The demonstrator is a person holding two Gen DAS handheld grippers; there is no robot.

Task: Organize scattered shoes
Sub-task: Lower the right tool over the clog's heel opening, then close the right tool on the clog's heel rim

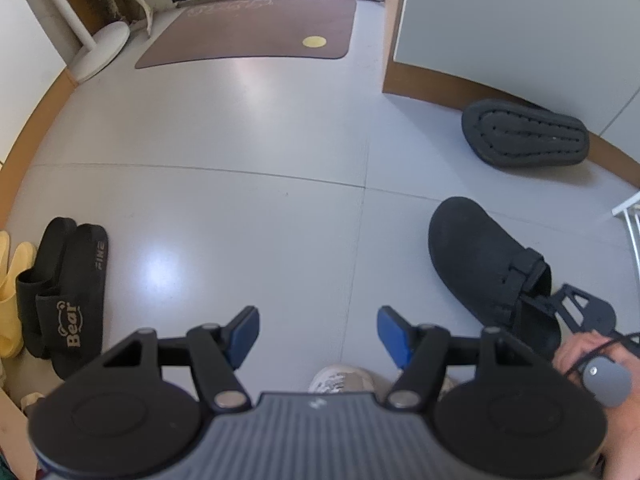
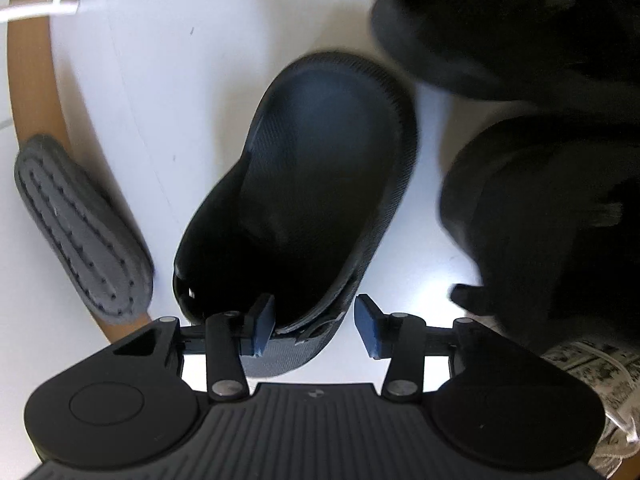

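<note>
The right hand-held gripper (image 2: 315,326) straddles the black clog's (image 2: 304,184) heel rim, pads not pressing; the left hand-held gripper (image 1: 319,336) hangs spread over floor left of that clog.

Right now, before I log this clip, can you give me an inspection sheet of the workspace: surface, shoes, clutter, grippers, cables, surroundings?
Surface: pale tiled floor, glossy, bare in the middle.
Job's things: upright black clog; overturned clog, sole up against the baseboard; black slides paired at the left beside yellow shoes.
Clutter: nothing seen.
Grippers: left gripper open, empty; right gripper open, straddling the upright black clog's heel rim, not clamped.
Cables: thin black cord across the person's hand.
Surroundings: brown doormat, white rack, person's sneaker.
</note>
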